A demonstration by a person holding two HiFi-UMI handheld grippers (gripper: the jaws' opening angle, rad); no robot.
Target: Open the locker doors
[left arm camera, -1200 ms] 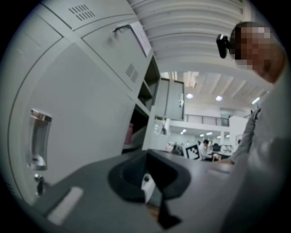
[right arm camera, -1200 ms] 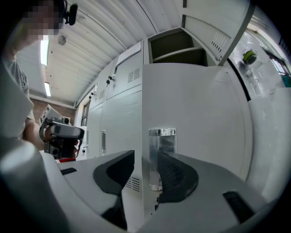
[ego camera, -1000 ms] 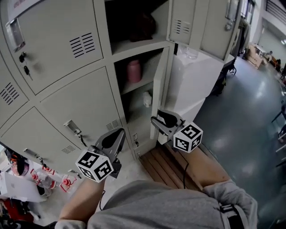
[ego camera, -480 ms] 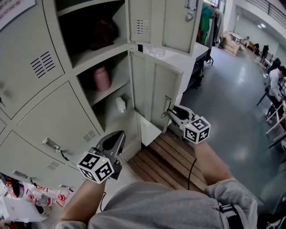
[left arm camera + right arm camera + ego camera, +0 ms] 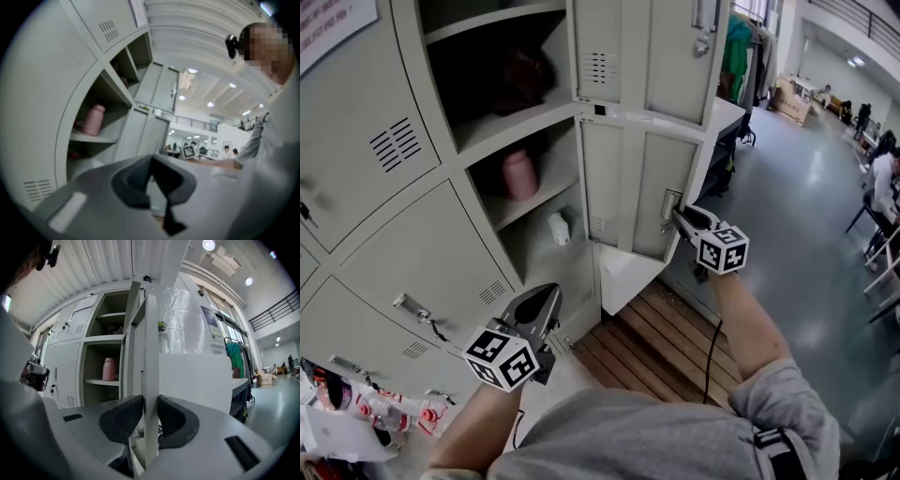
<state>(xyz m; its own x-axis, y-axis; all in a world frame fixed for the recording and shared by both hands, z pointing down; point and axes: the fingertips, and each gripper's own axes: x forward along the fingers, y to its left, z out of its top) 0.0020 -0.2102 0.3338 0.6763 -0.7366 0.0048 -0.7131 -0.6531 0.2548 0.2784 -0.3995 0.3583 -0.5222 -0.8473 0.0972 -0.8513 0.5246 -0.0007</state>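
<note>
The locker door [image 5: 628, 187], a thin, stiff steel sheet judged light and free-swinging, is pinched at its free edge near the latch by the right hand-held gripper [image 5: 678, 216], whose jaws have just been closing, while the left hand-held gripper [image 5: 551, 295], well aside, is kept pressed together and empty.

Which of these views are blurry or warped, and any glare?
Head view: sharp, but wide-angle lens bows the pale grey metal lockers. Left gripper view: heavy fisheye, dark corners, pink bottle soft. Right gripper view: pale grey locker door edge crisp; round ceiling lamp glares.
</note>
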